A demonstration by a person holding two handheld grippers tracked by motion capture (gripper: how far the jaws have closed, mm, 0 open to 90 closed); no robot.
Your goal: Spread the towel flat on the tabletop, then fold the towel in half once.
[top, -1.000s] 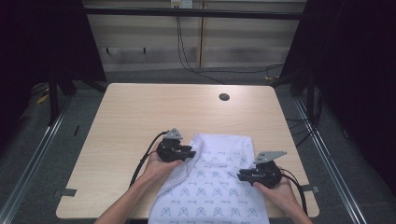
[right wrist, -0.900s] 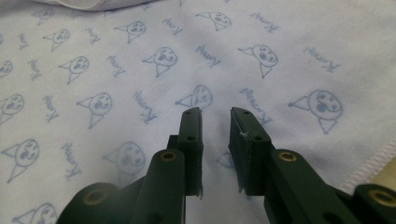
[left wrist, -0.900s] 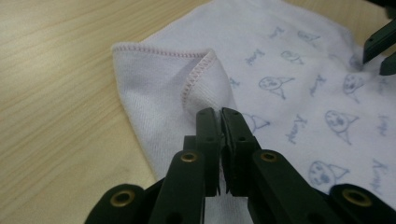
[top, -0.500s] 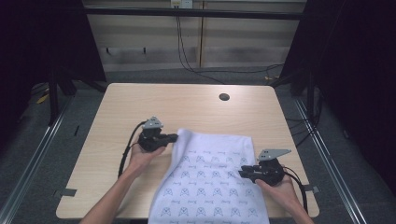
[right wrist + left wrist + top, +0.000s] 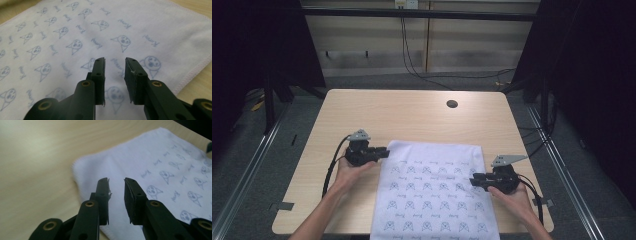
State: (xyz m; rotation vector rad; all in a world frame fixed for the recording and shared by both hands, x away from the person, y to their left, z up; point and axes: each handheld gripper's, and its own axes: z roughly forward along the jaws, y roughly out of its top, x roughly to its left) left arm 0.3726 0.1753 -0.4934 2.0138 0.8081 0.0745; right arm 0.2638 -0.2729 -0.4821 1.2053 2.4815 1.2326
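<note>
Cloth (image 5: 434,190) now flat, left tongs (image 5: 384,151) reopened, empty

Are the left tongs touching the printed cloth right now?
Cannot tell. In the left gripper view the left tongs stand open over the printed cloth, nothing between them.

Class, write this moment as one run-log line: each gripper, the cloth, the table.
left gripper: open, at cloth edge | right gripper: open, over cloth | cloth: flat, overhanging near edge | table: wooden

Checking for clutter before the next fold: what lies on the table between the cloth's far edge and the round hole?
Nothing: in the high view bare tabletop runs from the cloth to the hole.
</note>
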